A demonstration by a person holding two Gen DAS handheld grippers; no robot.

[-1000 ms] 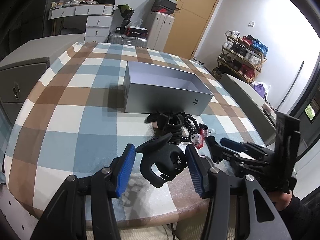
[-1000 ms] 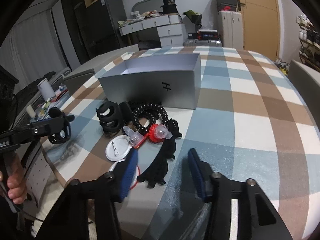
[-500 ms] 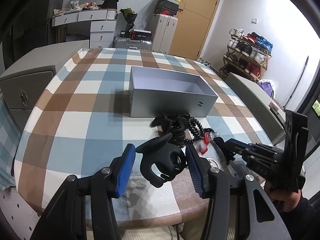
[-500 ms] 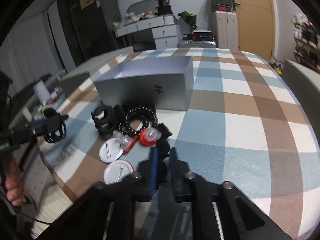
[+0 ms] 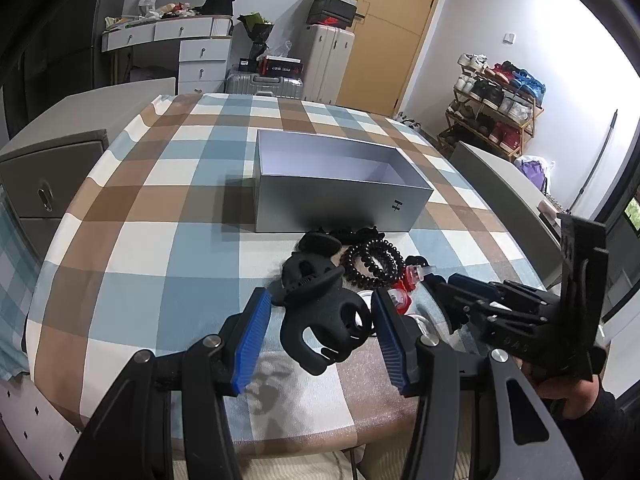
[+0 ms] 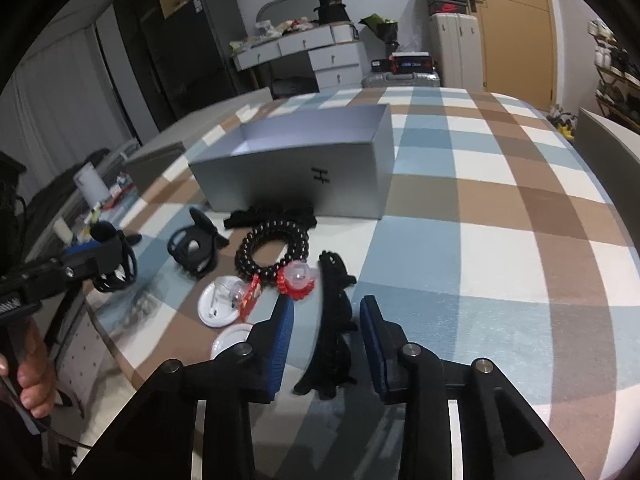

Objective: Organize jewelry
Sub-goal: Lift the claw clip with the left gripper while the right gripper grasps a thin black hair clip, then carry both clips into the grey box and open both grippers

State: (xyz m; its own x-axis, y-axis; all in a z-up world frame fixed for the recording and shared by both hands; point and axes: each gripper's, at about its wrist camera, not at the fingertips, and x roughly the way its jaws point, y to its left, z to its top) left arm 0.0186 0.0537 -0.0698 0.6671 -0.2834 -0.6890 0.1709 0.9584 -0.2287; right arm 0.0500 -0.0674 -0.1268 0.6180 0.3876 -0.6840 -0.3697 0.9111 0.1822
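An open grey box (image 5: 340, 184) stands mid-table; it also shows in the right wrist view (image 6: 296, 168). In front of it lies a pile: a black bead bracelet (image 6: 274, 250), a black claw clip (image 6: 194, 248), red ornaments (image 6: 296, 278) and white round badges (image 6: 218, 306). My left gripper (image 5: 320, 330) is shut on a black hair claw clip (image 5: 324, 322), held above the table's near edge. My right gripper (image 6: 326, 338) stands around a long black toothed hair clip (image 6: 334, 320); whether its pads touch the clip is unclear.
The checked tablecloth (image 5: 160, 200) covers the table. A grey cabinet (image 5: 44, 184) stands left of it and a grey chair (image 5: 504, 176) to the right. Drawers, suitcases and a shoe rack (image 5: 496, 96) line the far wall.
My right gripper closed narrow over the long black clip half a second ago, and now its jaws stand wider with the clip between them. My left gripper, holding its claw clip, rose slightly.
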